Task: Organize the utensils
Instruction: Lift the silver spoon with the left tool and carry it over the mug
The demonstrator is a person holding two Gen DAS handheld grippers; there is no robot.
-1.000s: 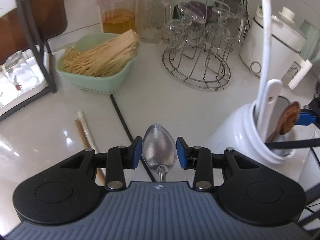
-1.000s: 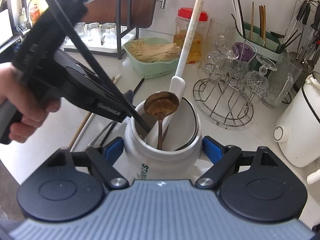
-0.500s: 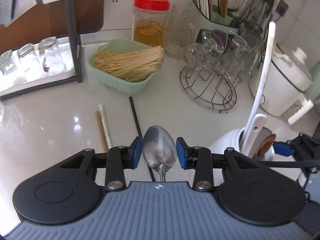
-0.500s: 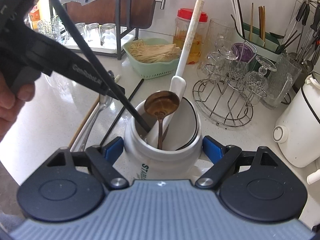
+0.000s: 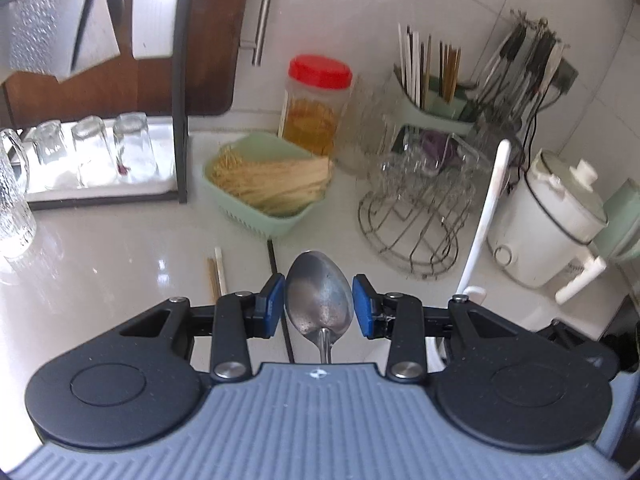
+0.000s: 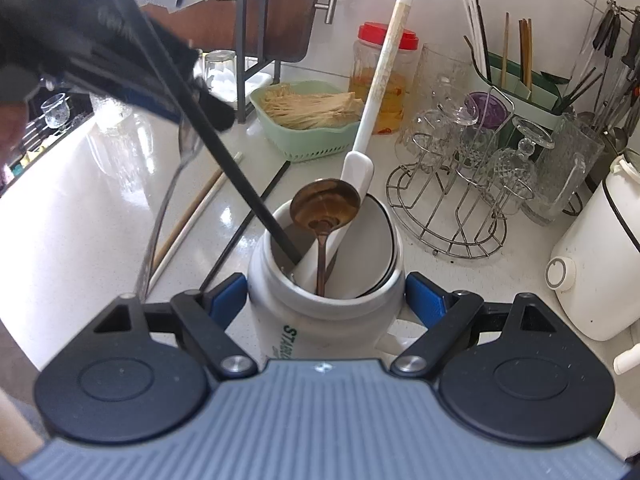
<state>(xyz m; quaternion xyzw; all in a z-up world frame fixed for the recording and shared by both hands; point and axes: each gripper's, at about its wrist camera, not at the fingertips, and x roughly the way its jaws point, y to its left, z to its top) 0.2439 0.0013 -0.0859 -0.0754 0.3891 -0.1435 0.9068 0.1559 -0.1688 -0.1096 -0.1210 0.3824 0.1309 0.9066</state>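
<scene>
Left gripper (image 5: 319, 305) clamped on stiff, slick, light polished steel spoon (image 5: 319, 296), best pinched across its bowl, above the counter; right gripper (image 6: 325, 300) clamped around heavy, breakable white ceramic utensil jar (image 6: 320, 316).

White counter (image 5: 100, 280) with chopsticks (image 5: 218, 270)

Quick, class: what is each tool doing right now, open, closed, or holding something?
Left tool: holding a metal spoon, lifted off the counter.
Right tool: closed around the white utensil jar, steadying it.
</scene>
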